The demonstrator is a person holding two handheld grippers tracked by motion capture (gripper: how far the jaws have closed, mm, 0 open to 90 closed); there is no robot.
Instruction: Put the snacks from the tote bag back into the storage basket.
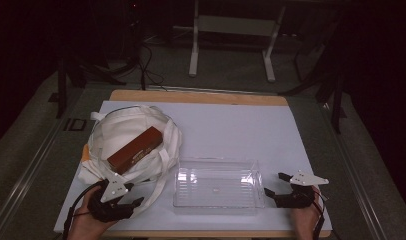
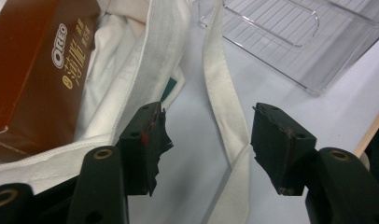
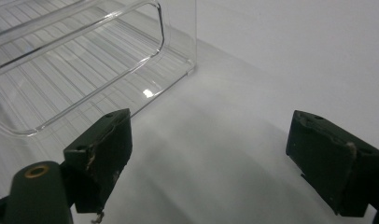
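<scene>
A white cloth tote bag [image 1: 126, 131] lies at the left of the table with a brown Oreo box [image 1: 135, 149] resting in its mouth. My left gripper [image 1: 132, 194] sits at the bag's near edge. In the left gripper view its jaws stand open [image 2: 206, 126], and a bag strap [image 2: 220, 102] lies flat on the table between them, untouched by the pads. The box [image 2: 33, 65] lies to the upper left. A clear plastic tray [image 1: 218, 161] stands empty at the middle front. My right gripper [image 1: 276, 184] is open just right of it, with bare table between the jaws [image 3: 208, 135].
A white sheet [image 1: 231, 125] covers the wooden table top. The tray's corner [image 3: 178, 60] is close ahead of the right gripper. Table frames and cables stand on the dark floor beyond the far edge.
</scene>
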